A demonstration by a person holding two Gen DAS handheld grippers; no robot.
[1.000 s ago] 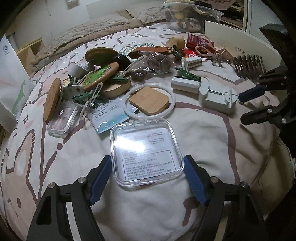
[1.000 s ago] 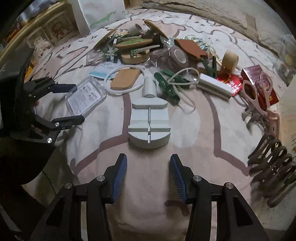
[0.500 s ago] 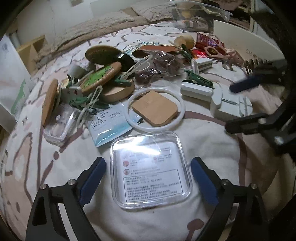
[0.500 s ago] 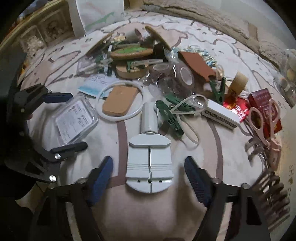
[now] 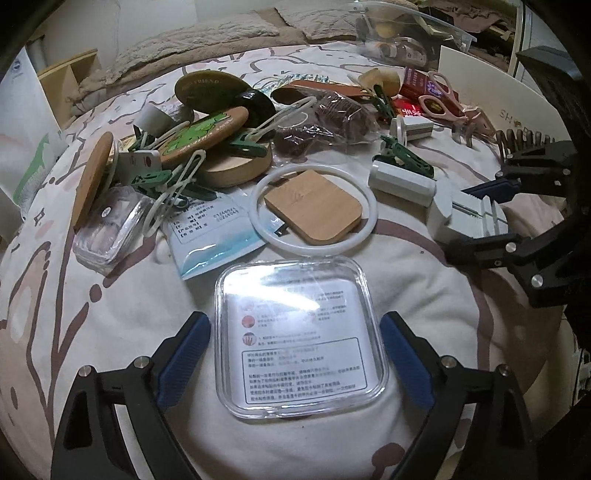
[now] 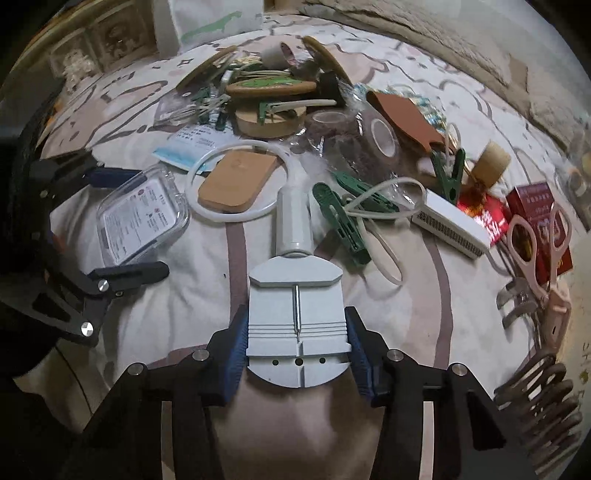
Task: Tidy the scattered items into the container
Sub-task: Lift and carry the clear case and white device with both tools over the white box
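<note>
A clear flat plastic case [image 5: 301,339] with a printed label lies on the patterned bedspread. My left gripper [image 5: 293,358] stands open astride it, and a thin gap shows at each blue pad. My right gripper [image 6: 297,347] has its jaws closing on a white watch-link tool [image 6: 295,306], with both pads pressed against the tool's sides. The left wrist view shows that tool [image 5: 465,218] at the right, between the right gripper's fingers. A clear storage bin [image 5: 424,18] with items in it stands at the far back.
A heap of items lies beyond: a wooden square [image 5: 314,210] inside a white ring [image 5: 258,195], round wooden lids, green clips [image 6: 343,225], tape rolls, pink scissors [image 6: 535,247], a red box and a brown hair claw [image 6: 535,398]. A white board [image 5: 498,103] stands at the right.
My left gripper's pads, which touched the clear case, have spread away from it. My right gripper has moved forward over the white tool and shut on its sides.
</note>
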